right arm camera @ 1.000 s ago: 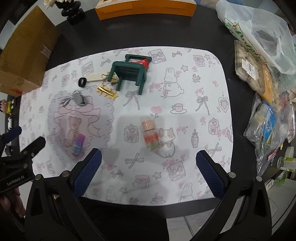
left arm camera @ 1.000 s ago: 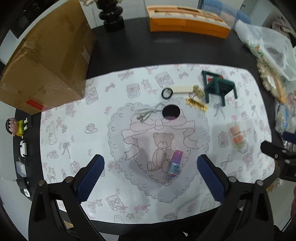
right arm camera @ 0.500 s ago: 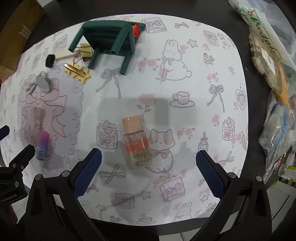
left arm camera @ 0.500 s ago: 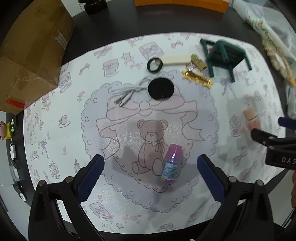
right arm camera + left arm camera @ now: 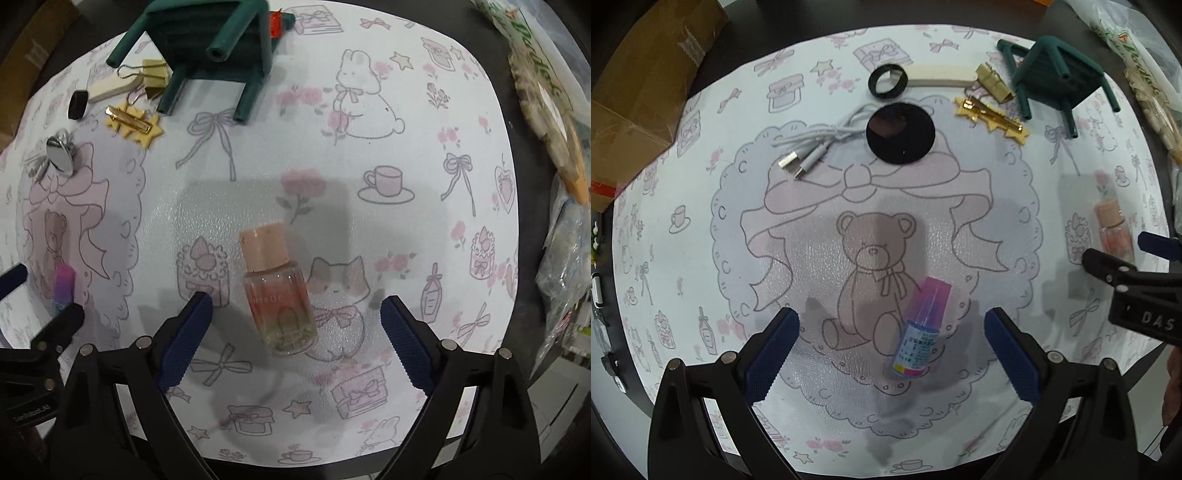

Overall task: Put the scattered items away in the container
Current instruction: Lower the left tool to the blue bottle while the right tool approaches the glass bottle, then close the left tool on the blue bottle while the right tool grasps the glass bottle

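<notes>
Blue ribbed pads lined both sets of jaws, and both stood spread wide with nothing between them gripped. The left gripper [image 5: 892,345] hung over a small purple-capped bottle [image 5: 923,328] lying on its side on the printed bear of the patterned mat [image 5: 701,258], the bottle nearer the right pad but touching neither. The right gripper [image 5: 295,334] hung over a peach-capped glass bottle [image 5: 277,291], also on its side, its base between the pads and its cap pointing away from them.

Taking the bear as the landmark: beyond it lay a black round pad [image 5: 900,133] with a white cable [image 5: 820,147] just to its left, then a black ring [image 5: 887,81] touching a cream block [image 5: 942,76]. Farther right of those sat gold binder clips [image 5: 993,85], a gold star hair clip [image 5: 991,116] and an overturned green toy chair [image 5: 1058,75]. A cardboard box [image 5: 646,85] stood far left on the dark counter [image 5: 546,332].
</notes>
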A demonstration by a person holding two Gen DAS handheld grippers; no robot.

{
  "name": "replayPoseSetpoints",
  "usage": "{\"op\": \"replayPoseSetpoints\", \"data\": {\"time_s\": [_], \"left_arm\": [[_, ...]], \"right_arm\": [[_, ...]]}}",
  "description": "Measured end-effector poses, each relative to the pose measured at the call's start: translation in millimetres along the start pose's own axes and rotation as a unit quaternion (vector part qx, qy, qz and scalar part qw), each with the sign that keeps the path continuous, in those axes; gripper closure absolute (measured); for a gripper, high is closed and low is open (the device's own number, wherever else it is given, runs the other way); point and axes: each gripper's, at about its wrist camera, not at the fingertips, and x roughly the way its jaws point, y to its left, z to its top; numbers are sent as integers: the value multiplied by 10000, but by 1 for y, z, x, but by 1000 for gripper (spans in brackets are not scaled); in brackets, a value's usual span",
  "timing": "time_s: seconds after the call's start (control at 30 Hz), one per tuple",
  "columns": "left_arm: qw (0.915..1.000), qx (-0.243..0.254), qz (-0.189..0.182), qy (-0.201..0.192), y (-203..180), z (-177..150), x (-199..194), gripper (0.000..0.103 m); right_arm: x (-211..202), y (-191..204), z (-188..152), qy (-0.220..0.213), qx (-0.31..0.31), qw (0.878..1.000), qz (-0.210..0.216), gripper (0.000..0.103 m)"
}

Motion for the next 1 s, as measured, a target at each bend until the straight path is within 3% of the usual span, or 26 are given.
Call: {"op": "replayPoseSetpoints", "data": {"time_s": [0.13, 0.4, 0.5, 0.6, 0.7, 0.73, 0.77, 0.8, 0.83, 1.0], "left_arm": [[9999, 22, -1, 107, 0, -5, 10, 5], [9999, 92, 28, 46, -4, -12, 10, 5], [9999, 98, 16, 30, -5, -15, 9, 11], [9999, 167, 9, -44, -8, -20, 3, 27], [9998, 201, 1, -92, -9, -23, -1, 51], [9998, 198, 1, -104, -9, -24, -3, 66], [9998, 191, 1, -103, -9, -24, -4, 85], [9998, 171, -14, -87, -9, -24, -4, 85], [9999, 145, -39, -65, -8, -25, -4, 85], [9999, 122, -97, -39, -8, -28, -3, 85]], "right_arm": [[3, -9, -2, 38, 204, 9994, 268, 8], [4, -10, -7, 51, 220, 9993, 302, 8], [2, -7, -9, 19, 188, 9994, 305, 13], [-3, -1, -13, -43, 90, 9995, 307, 24], [-6, 4, -16, -86, 15, 9995, 307, 34], [-7, 6, -17, -102, -11, 9995, 306, 41], [-8, 8, -18, -120, -32, 9995, 294, 58], [-10, 10, -19, -139, -52, 9995, 275, 71], [-12, 11, -20, -158, -71, 9995, 256, 75], [-12, 10, -27, -178, 72, 9994, 272, 75]]}}
